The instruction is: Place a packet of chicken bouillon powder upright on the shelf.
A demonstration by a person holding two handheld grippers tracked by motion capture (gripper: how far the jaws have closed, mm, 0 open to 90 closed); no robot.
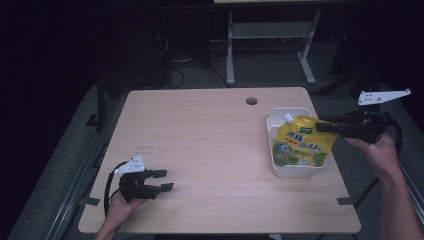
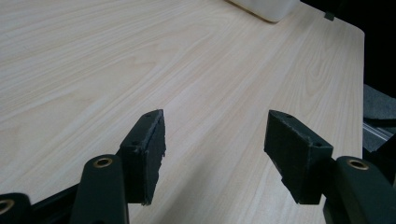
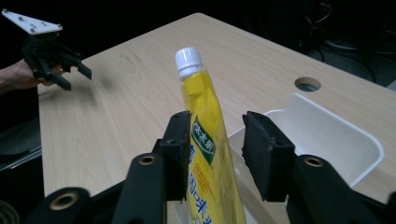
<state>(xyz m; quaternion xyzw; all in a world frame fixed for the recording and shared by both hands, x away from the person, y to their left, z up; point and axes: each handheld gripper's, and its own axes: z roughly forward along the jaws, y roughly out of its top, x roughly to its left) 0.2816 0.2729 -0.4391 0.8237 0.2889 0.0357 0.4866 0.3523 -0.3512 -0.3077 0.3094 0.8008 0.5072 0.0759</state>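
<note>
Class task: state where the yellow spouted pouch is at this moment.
In the high view the yellow spouted pouch stands in the white bin at the table's right side, with the right gripper at its upper edge.

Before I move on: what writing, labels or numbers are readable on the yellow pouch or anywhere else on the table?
yellow pouch, front, high view: large blue Chinese characters, too blurred to read.
yellow pouch, green label, right gripper view: white Chinese characters, too small to read.
yellow pouch, below that label: red Chinese characters, cut off and not legible.
white tub: no text.
table: faint marks near the left gripper, not readable.
</note>
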